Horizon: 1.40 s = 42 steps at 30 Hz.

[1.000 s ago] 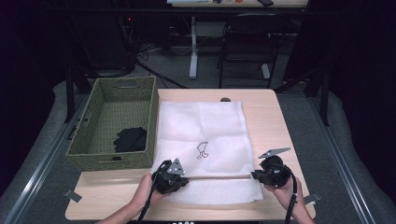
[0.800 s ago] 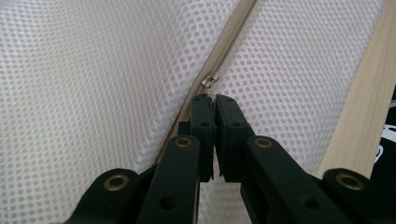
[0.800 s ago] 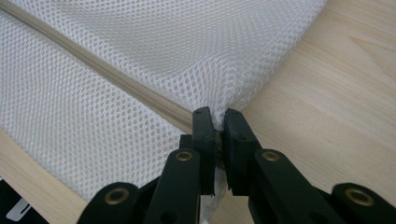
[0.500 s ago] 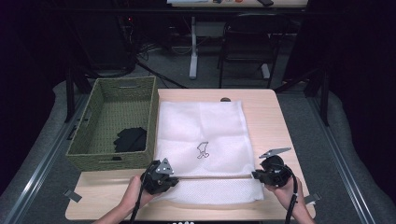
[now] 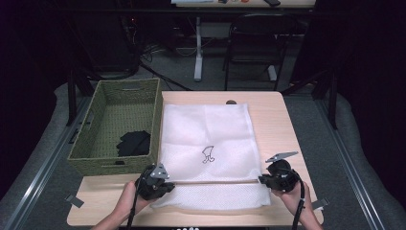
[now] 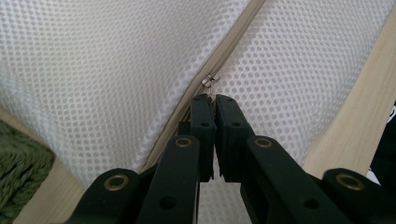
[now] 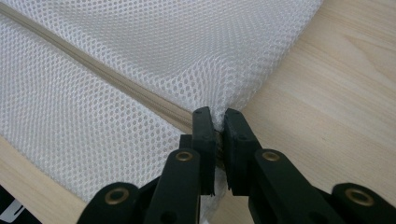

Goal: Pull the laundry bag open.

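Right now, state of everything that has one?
Mesh bag: flat on table, zipper closed.
Zipper pull: just past the jaw tips.
Basket: open, dark cloth inside.
Left hand-held gripper: shut at the zipper pull.
Right hand-held gripper: shut on mesh bag.

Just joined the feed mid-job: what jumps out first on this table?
A big white mesh bag lies flat across the middle of the wooden table, its zipper running along the near edge. The left gripper sits shut at the small metal zipper pull, while the right gripper is clamped on the bag's other end. Left of the bag, a green woven basket holds some black cloth.
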### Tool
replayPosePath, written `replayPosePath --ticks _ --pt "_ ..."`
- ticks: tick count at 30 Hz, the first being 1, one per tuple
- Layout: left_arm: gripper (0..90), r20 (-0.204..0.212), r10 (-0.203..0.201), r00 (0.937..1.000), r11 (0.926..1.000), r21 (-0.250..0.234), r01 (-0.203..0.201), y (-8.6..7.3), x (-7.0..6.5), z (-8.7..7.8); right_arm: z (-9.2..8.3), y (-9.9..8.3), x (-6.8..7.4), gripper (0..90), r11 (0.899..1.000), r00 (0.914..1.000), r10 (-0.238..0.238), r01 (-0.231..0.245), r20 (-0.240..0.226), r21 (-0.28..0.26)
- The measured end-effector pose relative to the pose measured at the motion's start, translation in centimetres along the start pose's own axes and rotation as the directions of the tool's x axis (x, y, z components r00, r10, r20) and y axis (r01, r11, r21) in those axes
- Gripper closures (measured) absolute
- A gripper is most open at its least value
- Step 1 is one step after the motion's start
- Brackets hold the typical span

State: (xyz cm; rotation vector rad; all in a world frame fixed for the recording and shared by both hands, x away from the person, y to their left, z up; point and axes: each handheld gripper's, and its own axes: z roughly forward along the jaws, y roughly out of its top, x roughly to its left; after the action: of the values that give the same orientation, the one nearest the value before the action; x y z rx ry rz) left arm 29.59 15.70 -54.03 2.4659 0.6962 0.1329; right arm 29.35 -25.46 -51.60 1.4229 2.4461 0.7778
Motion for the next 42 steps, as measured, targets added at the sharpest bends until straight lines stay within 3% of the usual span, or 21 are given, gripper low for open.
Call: replayPosePath --ticks 32,42 --pt "87.1 -0.034 -0.090 0.9953 0.9946 0.048 0.092 -3.1 1.9 -2.2 0.0 -0.1 -0.2 84.8 1.000 0.9999 -0.002 0.002 0.012 0.003" --pt "87.1 -0.045 -0.100 0.9940 0.9925 0.067 0.103 -3.5 2.2 -2.3 0.0 -0.1 0.0 84.8 1.000 0.9999 -0.004 0.004 0.015 0.008"
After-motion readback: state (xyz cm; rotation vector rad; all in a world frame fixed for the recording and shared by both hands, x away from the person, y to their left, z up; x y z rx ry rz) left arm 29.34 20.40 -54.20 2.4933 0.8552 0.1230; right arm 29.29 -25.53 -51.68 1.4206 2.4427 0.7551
